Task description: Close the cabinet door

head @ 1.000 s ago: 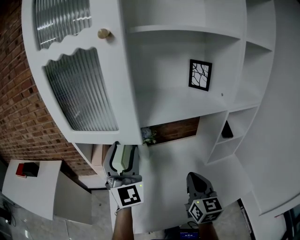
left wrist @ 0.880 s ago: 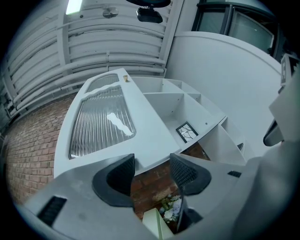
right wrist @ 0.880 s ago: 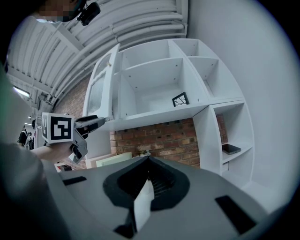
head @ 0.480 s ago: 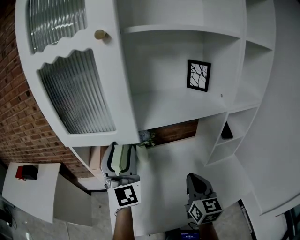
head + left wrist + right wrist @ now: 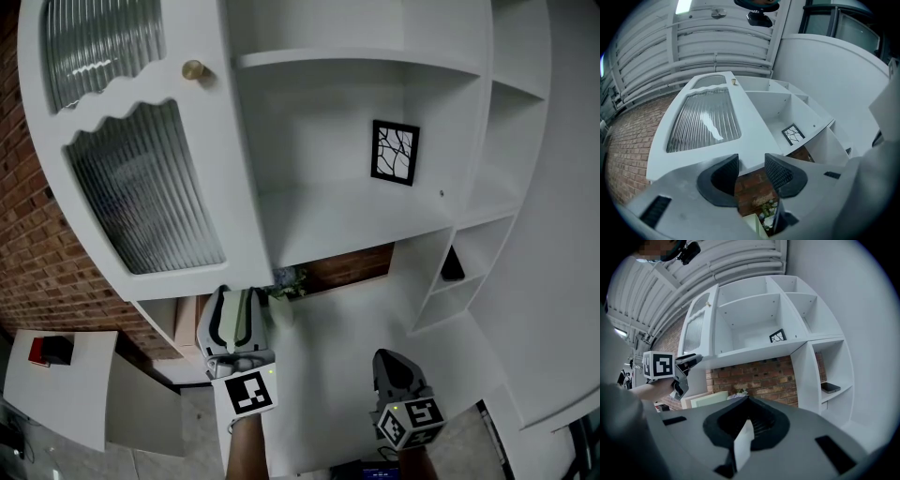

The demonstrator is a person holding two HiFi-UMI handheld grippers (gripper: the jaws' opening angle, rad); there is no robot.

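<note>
Your left gripper (image 5: 234, 298), jaws apart and empty, sits over the desk's (image 5: 347, 337) far left corner, just under the lower edge of the open cabinet door (image 5: 141, 187). Both have drifted slightly left since a second ago. The white door has wavy-edged ribbed glass and a round brass knob (image 5: 194, 69). Your right gripper (image 5: 394, 364), jaws together, is over the near edge.

Left side: the open cabinet door (image 5: 141, 169) is hanging outward, blocking the way just above the left tool (image 5: 234, 305).
Middle bay (image 5: 319, 202): is lying open, only a framed picture (image 5: 395, 153) occupying its far right.
Under the bay: a plant (image 5: 285, 278) is sitting just beyond the left tool.
</note>
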